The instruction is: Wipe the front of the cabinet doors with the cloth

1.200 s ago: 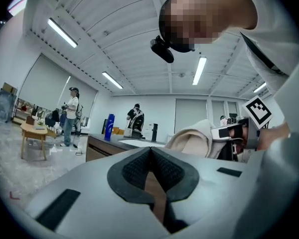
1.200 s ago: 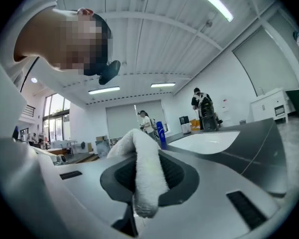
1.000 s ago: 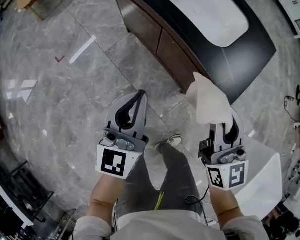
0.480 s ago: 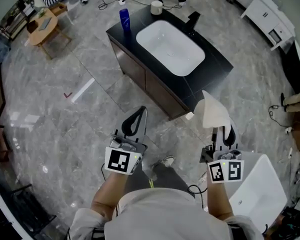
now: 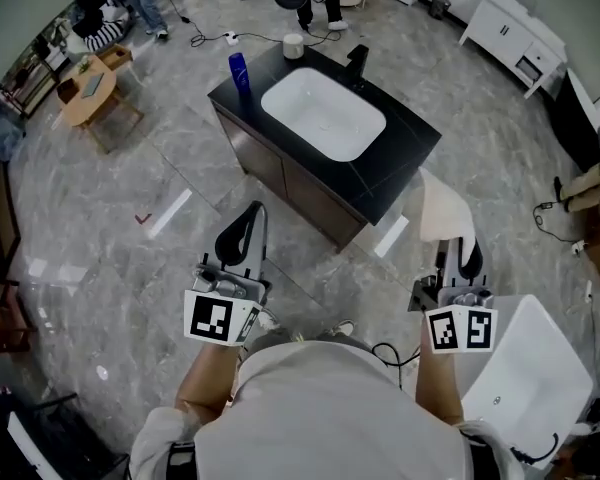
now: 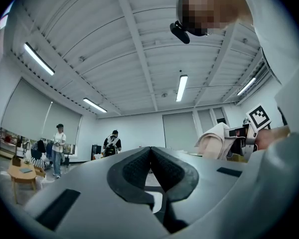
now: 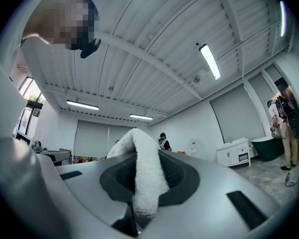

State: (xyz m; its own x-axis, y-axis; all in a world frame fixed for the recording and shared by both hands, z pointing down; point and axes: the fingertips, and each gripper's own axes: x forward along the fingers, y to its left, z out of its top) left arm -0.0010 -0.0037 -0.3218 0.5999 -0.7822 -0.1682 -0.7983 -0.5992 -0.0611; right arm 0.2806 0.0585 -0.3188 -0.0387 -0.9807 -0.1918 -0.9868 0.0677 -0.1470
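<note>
**Head view.** L gripper (image 5: 248, 220): jaws together, nothing between them, held over the grey floor (image 5: 100, 228) in front of the cabinet doors (image 5: 280, 173). R gripper (image 5: 459, 252): jaws clamped on the cloth (image 5: 442, 211). The cloth is pale and stands up from the jaw tips, off the cabinet's near-right corner and apart from the doors. The doors are dark brown and sit under a black countertop (image 5: 405, 158) with a white basin (image 5: 323, 114). Blue bottle (image 5: 239, 71) at the countertop's left corner; faucet (image 5: 357, 60) at its far edge; small white pot (image 5: 293, 45) at the far-left edge. White tub (image 5: 530, 378) on the floor at lower right, beside the R gripper.

**Left gripper view.** L gripper (image 6: 150, 154) tilted up toward the ceiling. Its pads (image 6: 132, 168) meet along the mid-line and hold nothing. Cloth (image 6: 213, 141) shows at right, level w/ the jaw tips. Two persons (image 6: 59, 141) stand far off at left.

**Right gripper view.** R gripper (image 7: 145, 159) also tilted up. The cloth (image 7: 145, 176), white terry, is folded over and pinched between both pads. A person (image 7: 284, 121) stands at the right edge.
</note>
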